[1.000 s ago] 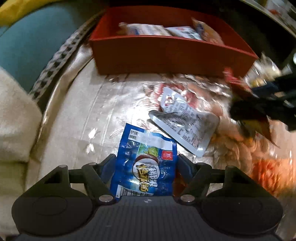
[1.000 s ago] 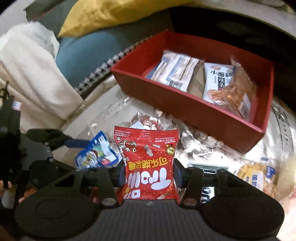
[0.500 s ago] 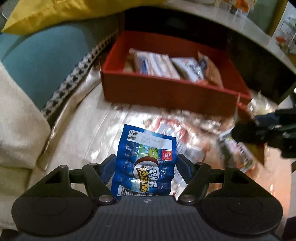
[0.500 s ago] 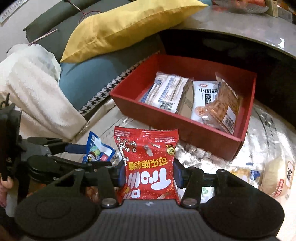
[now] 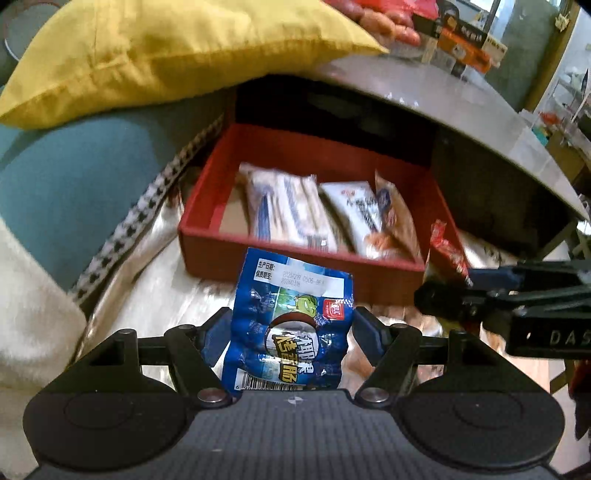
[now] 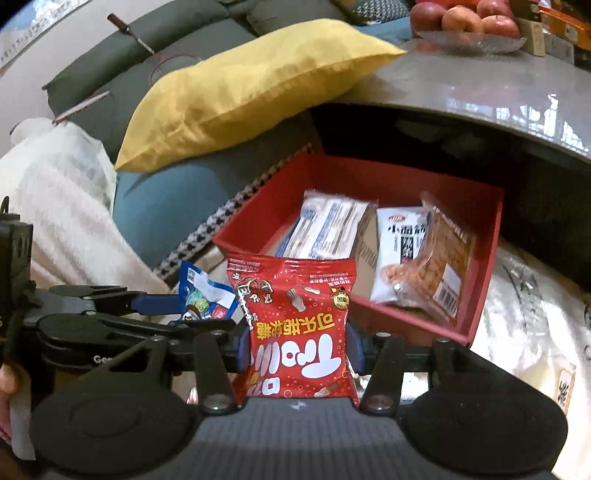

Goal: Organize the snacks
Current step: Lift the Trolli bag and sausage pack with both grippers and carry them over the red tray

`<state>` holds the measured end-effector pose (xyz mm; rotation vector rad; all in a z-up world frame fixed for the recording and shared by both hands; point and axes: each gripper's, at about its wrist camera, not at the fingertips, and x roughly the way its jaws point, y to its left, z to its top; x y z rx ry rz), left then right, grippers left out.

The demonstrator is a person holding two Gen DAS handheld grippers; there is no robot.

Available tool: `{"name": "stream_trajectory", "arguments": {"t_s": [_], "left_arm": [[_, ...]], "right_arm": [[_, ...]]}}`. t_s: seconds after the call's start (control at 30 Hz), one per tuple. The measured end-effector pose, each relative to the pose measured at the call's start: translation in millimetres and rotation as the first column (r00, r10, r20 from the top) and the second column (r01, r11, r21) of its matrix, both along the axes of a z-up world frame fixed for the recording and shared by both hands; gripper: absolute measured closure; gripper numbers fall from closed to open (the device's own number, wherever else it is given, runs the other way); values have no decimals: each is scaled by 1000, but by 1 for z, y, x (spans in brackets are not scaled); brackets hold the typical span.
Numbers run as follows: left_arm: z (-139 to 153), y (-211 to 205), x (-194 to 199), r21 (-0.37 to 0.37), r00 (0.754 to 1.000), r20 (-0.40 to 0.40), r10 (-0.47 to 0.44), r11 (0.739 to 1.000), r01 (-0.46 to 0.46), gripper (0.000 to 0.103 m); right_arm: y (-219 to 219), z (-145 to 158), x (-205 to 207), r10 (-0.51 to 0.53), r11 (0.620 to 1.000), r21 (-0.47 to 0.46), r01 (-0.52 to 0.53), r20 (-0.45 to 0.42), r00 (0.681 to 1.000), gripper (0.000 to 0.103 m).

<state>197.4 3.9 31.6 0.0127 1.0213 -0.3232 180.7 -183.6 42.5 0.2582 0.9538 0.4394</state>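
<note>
My left gripper point(image 5: 291, 328) is shut on a blue sausage snack packet point(image 5: 291, 317), held upright in the air just short of the red box point(image 5: 303, 266). My right gripper point(image 6: 297, 343) is shut on a red candy packet point(image 6: 295, 325), also lifted, in front of the red box point(image 6: 476, 317). Several snack packs point(image 6: 369, 236) lie inside the box. From the right wrist view the left gripper point(image 6: 173, 306) with its blue packet point(image 6: 203, 295) is at lower left; from the left wrist view the right gripper point(image 5: 447, 291) is at right.
A yellow cushion point(image 6: 240, 88) and a teal seat point(image 5: 66, 192) lie behind and left of the box. A cream blanket point(image 6: 62, 206) is at left. A grey tabletop point(image 6: 480, 96) overhangs the box, carrying a bowl of apples point(image 6: 465, 22). More packets point(image 6: 532, 332) lie at right.
Both grippers have risen with their packets, and the views have tilted up, so the box interior, cushion and tabletop now show. The loose packets on the foil surface dropped out of the left view.
</note>
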Motion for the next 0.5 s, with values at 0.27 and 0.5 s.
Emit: {"name": "stream_trajectory", "arguments": {"t_s": [0.27, 0.5], "left_arm": [[10, -12, 22, -20, 999, 38, 15, 1000, -14, 27], [13, -21, 36, -24, 998, 58, 29, 999, -28, 27]], "right_arm": [[-8, 5, 12, -44, 999, 16, 43, 18, 999, 58], [-14, 10, 21, -76, 997, 31, 74, 39, 996, 58]]}}
